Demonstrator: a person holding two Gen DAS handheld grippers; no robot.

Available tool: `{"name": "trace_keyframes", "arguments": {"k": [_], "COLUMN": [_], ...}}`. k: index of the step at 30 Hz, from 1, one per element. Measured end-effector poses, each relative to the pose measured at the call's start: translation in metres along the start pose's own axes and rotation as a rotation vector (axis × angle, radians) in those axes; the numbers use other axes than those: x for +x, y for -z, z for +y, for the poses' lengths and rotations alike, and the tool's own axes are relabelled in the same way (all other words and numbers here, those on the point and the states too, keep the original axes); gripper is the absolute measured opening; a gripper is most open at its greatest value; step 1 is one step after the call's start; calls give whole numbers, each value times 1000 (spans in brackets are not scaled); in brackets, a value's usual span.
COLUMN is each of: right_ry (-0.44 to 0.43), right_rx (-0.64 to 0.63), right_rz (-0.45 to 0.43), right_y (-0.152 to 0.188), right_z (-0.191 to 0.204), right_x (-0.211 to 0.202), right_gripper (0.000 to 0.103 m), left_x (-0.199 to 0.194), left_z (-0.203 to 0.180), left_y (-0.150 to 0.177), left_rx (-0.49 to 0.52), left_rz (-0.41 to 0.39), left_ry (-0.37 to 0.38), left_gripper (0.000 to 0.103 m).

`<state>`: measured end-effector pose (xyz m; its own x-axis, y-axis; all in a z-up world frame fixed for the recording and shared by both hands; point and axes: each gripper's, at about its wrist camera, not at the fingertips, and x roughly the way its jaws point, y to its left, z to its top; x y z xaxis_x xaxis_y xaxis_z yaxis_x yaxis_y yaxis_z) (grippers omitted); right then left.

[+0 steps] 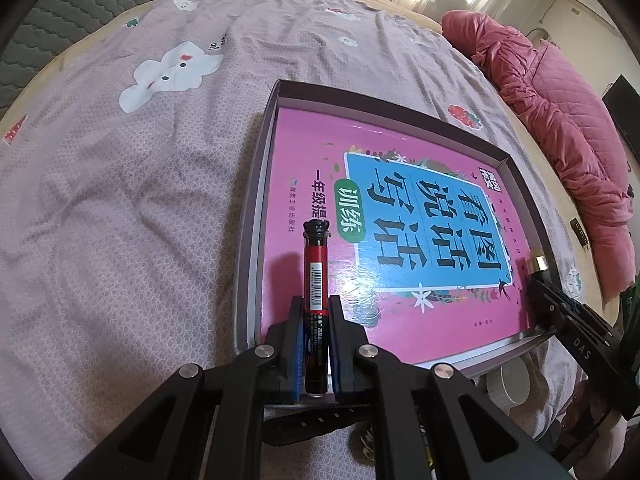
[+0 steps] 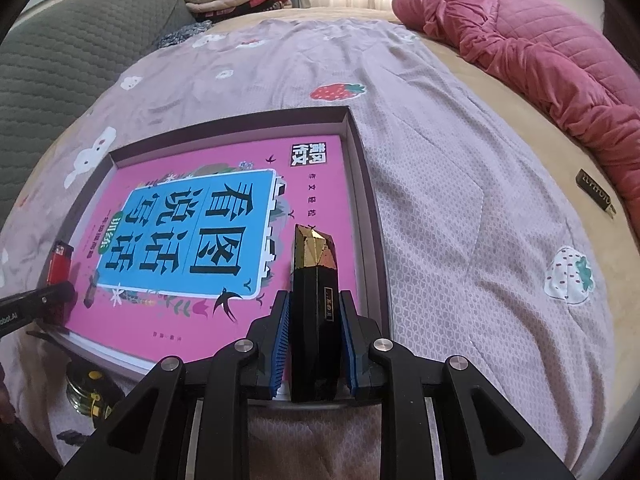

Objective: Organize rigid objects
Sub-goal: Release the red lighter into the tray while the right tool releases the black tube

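Observation:
A shallow dark box (image 1: 256,184) lies on the bed with a pink book (image 1: 304,152) inside; the box (image 2: 372,216) and the book (image 2: 320,184) show in both views. My left gripper (image 1: 316,312) is shut on a red and black marker (image 1: 315,272), held over the book's near left corner. It shows at the left of the right wrist view (image 2: 60,264). My right gripper (image 2: 314,308) is shut on a black and gold faceted lipstick case (image 2: 314,272), over the book's near right side. The right gripper also shows in the left wrist view (image 1: 538,276).
The bed has a mauve printed sheet (image 1: 140,200). A pink quilt (image 2: 540,52) is bunched at the right. A white round lid (image 1: 508,384) and a black strap (image 1: 316,420) lie near the box's front. A glass jar (image 2: 86,392) sits front left. A dark tag (image 2: 594,192) lies right.

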<state>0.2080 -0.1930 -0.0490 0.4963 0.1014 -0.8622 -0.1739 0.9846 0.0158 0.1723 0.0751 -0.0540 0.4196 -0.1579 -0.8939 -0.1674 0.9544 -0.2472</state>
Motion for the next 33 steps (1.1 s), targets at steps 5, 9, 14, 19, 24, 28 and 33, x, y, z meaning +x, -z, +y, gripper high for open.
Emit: {"name": "trace_keyframes", "arguments": {"k": [5,9,14,19,24,28,33], "right_ry": [-12,-32,-50,-63,-65,-68,-72], "right_rx": [18,45,54,70,81,88,88], "right_rz": [-10,-18,-33,-51,-63,-64,-67], "right_y": [2,4,7,9,10,12,14], "right_z": [-3,-7,-8,-9,-11,-13,-13], "right_x": [-6,-11,-20,-30,-38,-42,-46], "right_gripper": [25,26,31,40,42,46,47], "left_x": [0,0,-1,-2,-5,-6,-8], "left_z": [0,3,5,3,2,4,6], "left_y": [0,0,1,3,5,5,6], "left_rx": [3,-14,-22,-18,-12,-20,-32], "left_rz": [3,11,17,21,19,19,18], "left_ry": [-3,17,29,20,8,0,-3], "left_gripper": [11,10,10,10,11,11,12]}}
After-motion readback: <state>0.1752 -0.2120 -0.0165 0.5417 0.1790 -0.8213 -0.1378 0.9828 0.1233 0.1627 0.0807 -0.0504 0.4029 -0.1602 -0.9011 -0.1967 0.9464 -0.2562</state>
